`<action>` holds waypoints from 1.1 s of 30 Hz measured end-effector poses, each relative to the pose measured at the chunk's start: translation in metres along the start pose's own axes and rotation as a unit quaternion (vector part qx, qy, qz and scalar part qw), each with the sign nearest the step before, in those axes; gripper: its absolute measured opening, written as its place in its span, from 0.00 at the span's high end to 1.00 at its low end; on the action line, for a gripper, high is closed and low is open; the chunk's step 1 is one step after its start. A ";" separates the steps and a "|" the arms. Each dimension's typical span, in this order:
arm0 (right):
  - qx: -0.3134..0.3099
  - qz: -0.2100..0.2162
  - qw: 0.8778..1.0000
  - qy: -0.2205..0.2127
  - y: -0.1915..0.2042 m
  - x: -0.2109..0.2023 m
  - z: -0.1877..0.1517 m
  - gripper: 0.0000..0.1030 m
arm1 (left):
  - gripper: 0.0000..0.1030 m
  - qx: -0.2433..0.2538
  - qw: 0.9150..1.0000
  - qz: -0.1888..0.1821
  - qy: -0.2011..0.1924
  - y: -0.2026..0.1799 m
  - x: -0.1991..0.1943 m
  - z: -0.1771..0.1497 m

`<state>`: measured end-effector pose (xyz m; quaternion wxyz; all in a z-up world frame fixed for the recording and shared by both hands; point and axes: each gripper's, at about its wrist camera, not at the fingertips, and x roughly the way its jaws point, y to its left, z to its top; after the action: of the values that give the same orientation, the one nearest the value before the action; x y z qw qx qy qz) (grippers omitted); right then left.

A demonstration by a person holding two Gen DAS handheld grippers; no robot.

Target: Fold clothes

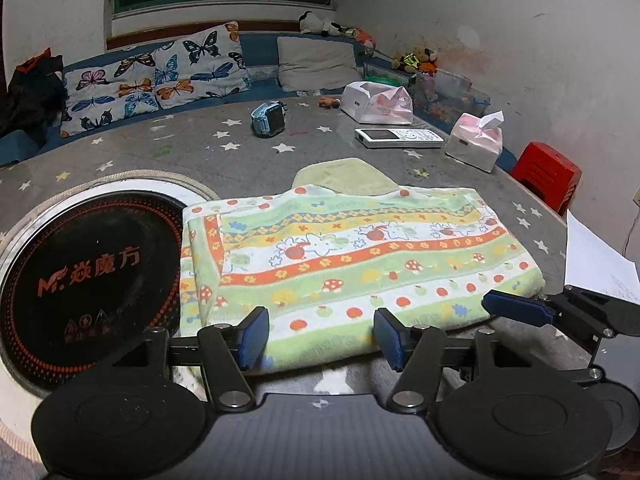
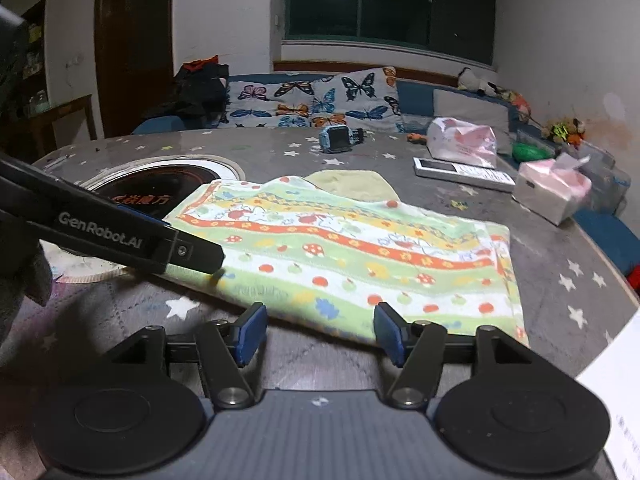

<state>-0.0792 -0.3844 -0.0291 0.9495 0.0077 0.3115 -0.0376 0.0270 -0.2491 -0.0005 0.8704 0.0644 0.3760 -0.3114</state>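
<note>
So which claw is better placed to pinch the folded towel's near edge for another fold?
Left, probably: the striped mushroom-print towel already has its near edge inside the open left claw. The open right claw frames mostly bare grey table.

It was a home living room at night: a bench sofa (image 1: 260,50) with butterfly cushions (image 1: 160,76), stuffed toys (image 1: 416,58), tissues (image 1: 476,140) (window (image 2: 392,0) dark) around a star-patterned table (image 1: 160,148).

Fuzzy terry-cloth towel (image 1: 352,256) lies beside a glossy glass cooktop (image 1: 88,264).
</note>
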 end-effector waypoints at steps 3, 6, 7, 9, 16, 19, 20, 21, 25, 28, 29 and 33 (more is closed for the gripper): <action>0.010 -0.003 1.000 0.003 0.000 -0.004 -0.003 0.36 | 0.35 -0.003 1.000 0.001 -0.001 -0.001 -0.005 -0.004; 0.016 -0.004 1.000 0.005 0.000 -0.008 -0.004 0.31 | 0.33 -0.006 1.000 0.002 -0.001 -0.002 -0.011 -0.008; 0.017 -0.005 1.000 0.005 0.001 -0.009 -0.005 0.30 | 0.30 -0.008 1.000 0.002 -0.001 -0.002 -0.013 -0.009; 0.016 -0.009 1.000 0.005 0.003 -0.012 -0.007 0.29 | 0.27 -0.010 1.000 0.003 -0.001 -0.002 -0.016 -0.012; 0.031 -0.022 0.999 0.008 0.008 -0.023 -0.011 0.18 | 0.14 -0.022 1.000 0.017 -0.001 0.006 -0.028 -0.023; 0.045 -0.028 0.999 0.013 0.009 -0.026 -0.012 0.13 | 0.11 -0.022 0.999 0.026 -0.005 0.009 -0.032 -0.029; 0.046 -0.032 0.998 0.013 0.010 -0.027 -0.013 0.12 | 0.10 -0.022 0.999 0.027 -0.006 0.010 -0.033 -0.031; 0.048 -0.036 0.998 0.014 0.011 -0.028 -0.014 0.11 | 0.09 -0.025 0.999 0.027 -0.005 0.011 -0.034 -0.033; 0.053 -0.047 0.997 0.019 0.015 -0.031 -0.017 0.08 | 0.03 -0.020 0.999 0.030 -0.011 0.011 -0.041 -0.040; 0.056 -0.054 0.997 0.022 0.018 -0.032 -0.018 0.04 | 0.01 -0.011 0.999 0.035 -0.017 0.009 -0.046 -0.045; 0.055 -0.058 0.997 0.021 0.019 -0.033 -0.019 0.03 | 0.00 -0.007 0.999 0.040 -0.019 0.008 -0.047 -0.046; 0.062 -0.066 0.996 0.019 0.021 -0.036 -0.020 0.03 | 0.00 0.002 0.998 0.050 -0.023 0.006 -0.052 -0.051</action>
<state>-0.1187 -0.3599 -0.0239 0.9365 0.0467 0.3265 -0.1192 -0.0277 -0.2015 -0.0011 0.8934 0.0776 0.3512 -0.2693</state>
